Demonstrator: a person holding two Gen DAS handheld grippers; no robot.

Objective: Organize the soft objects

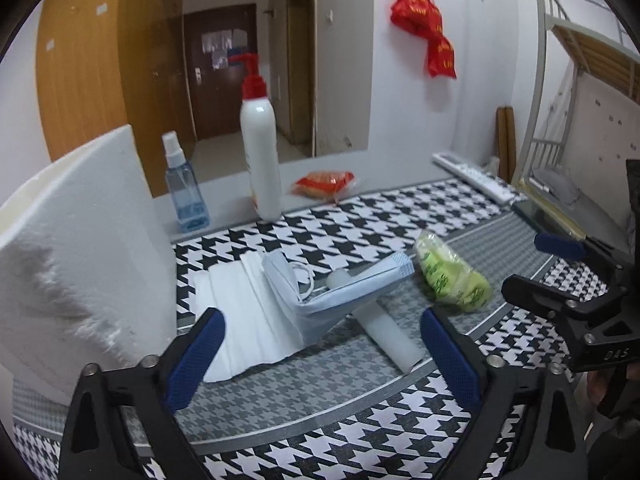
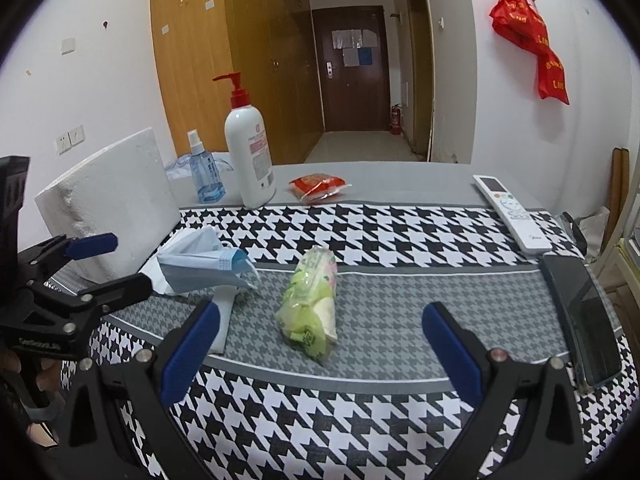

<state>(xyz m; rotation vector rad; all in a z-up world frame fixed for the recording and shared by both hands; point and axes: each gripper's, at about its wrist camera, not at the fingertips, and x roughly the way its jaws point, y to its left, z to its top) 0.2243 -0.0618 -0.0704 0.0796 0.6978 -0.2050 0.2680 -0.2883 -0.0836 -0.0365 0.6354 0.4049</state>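
Face masks [image 1: 288, 300] lie ahead of your left claw [image 1: 320, 352] on the houndstooth cloth [image 1: 360, 432] of the table: a white one spread flat and a pale blue one folded up over a white cylinder [image 1: 384, 328], which pokes out toward you beneath it. Your left claw hangs released, jaws wide, gripping nothing. A white foam block [image 1: 80, 248] stands close at its left and walls off that side. Just right of the masks lies a green tissue pack [image 1: 452, 276]. Behind them stand a blue spray bottle [image 1: 184, 188] and a white pump bottle [image 1: 262, 148], with a red packet [image 1: 324, 184] lying further right. Your right claw [image 1: 560, 280] shows at the right edge.

From the right wrist, your right claw [image 2: 320, 356] is likewise released, jaws spread, with the green tissue pack [image 2: 312, 304] lying between and just beyond them on the grey band of the cloth. The masks [image 2: 200, 268] sit to the left, near your left claw [image 2: 100, 264]. Only this view shows a white remote [image 2: 512, 212] and a dark phone [image 2: 580, 316] along the table's right side. The left wrist instead shows a metal bunk bed [image 1: 580, 60] at the right.

Behind the table are white walls, a red bag [image 2: 528, 40] on a hook, wooden wardrobes [image 2: 208, 60] and a corridor ending in a dark door [image 2: 352, 68].
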